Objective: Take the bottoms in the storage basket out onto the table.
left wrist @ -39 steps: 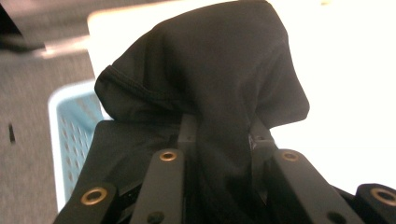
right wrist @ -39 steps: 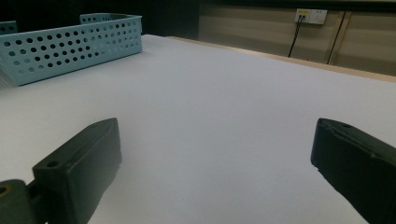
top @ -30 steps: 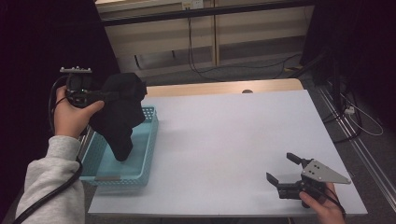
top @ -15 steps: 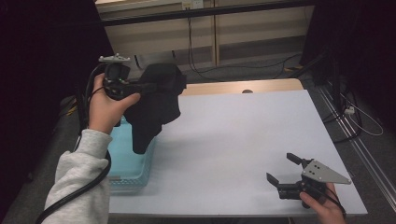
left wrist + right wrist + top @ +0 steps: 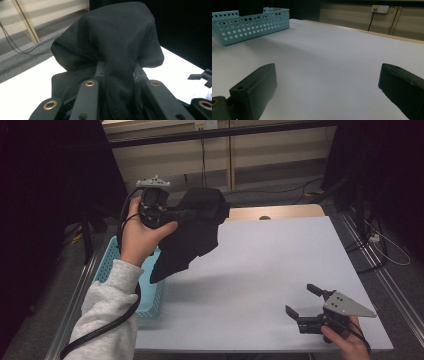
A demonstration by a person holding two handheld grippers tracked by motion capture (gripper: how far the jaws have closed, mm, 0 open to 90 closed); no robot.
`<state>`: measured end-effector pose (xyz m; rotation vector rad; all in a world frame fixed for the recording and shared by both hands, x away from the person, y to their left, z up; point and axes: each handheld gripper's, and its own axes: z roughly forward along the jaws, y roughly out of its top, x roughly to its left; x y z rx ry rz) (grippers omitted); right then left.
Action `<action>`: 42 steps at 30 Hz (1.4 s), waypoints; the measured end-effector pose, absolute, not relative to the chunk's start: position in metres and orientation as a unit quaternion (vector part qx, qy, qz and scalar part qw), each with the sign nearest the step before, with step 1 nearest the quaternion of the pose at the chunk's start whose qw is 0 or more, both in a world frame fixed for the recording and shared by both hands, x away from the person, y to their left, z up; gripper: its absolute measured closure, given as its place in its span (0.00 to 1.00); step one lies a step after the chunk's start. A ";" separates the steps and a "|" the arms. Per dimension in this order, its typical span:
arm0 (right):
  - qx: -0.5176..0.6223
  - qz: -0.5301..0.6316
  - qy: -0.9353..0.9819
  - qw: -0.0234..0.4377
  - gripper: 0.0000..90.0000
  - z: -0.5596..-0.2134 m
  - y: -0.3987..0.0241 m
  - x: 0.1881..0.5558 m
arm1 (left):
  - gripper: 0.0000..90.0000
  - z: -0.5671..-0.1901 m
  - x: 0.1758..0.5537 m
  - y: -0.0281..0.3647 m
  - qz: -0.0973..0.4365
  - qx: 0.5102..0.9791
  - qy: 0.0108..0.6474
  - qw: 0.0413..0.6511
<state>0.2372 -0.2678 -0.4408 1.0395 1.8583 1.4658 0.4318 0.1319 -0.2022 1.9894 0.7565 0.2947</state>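
Holding wide and idle at the near right corner of the bench (image 5: 280,270), the right tongs (image 5: 306,306) sit low with both jaws spread and nothing between them, just bare white surface ahead in the right gripper view. Across from them, up and to the left, the left tongs (image 5: 172,215) are clamped on a black cloth (image 5: 195,227), and you can see in the left gripper view how the fabric bunches between the two jaws and drapes over their tips like a hood. The cloth hangs clear of the bench, its tail dangling below the left tongs toward the inner edge of the blue basket (image 5: 147,285), which stands beneath and just behind the left hand (image 5: 140,232) at the bench's left side. Judging by this, the step in hand is carrying the cloth out of the basket and over the open bench. To do it well, keep that grip firm, lift enough that the hanging tail clears the basket rim, and bring it down on the bare middle ground between the two tongs, where the right tongs can reach a corner. The risk is the bunched fold slipping out mid-carry.
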 end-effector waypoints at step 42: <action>0.387 0.543 0.693 0.273 0.02 -0.441 -0.267 0.237 | 0.78 -0.369 0.407 0.077 0.016 0.835 0.289 0.468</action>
